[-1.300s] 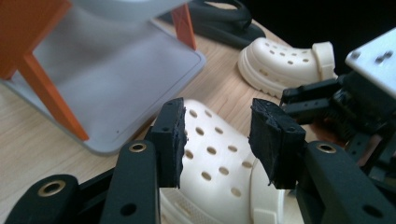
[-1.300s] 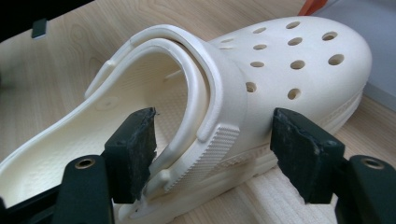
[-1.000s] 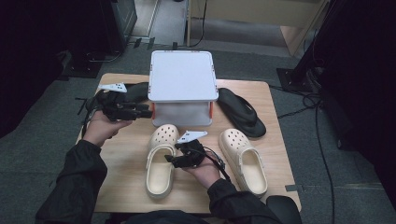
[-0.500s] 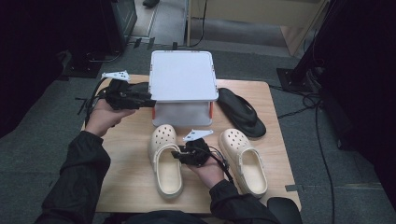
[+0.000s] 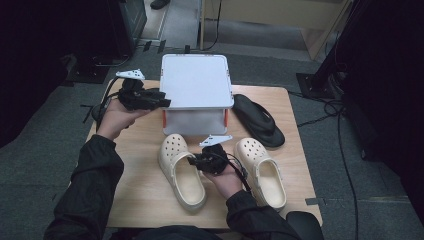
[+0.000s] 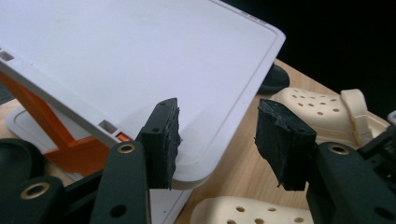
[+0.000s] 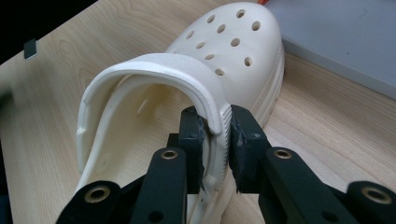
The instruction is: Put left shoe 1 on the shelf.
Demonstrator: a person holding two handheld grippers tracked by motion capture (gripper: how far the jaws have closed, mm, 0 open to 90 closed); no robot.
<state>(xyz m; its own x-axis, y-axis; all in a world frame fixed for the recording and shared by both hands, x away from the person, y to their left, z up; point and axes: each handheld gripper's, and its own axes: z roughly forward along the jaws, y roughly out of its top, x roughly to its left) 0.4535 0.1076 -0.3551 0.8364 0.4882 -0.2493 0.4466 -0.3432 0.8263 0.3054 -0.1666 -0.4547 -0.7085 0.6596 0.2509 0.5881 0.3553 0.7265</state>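
The cream perforated foam clog point(image 7: 196, 88), at six o'clock from the white lidded plastic box point(image 5: 196, 87) on the wooden table point(image 5: 145, 195), looks light and springy; its ribbed heel strap seems the surest hold; the right gripper point(image 7: 215, 140) pinches that strap; the left gripper point(image 6: 217, 140), at nine o'clock by the lid corner, is spread wide.

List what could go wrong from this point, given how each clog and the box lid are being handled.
1. The right tongs pinch only the thin side wall of the left clog; lifted, the clog could twist or slip free.
2. The left tongs are open at the white lid's corner, one jaw over it; a shallow bite could slide off the smooth edge.
3. The box stands close behind both clogs; a swung clog could knock it.
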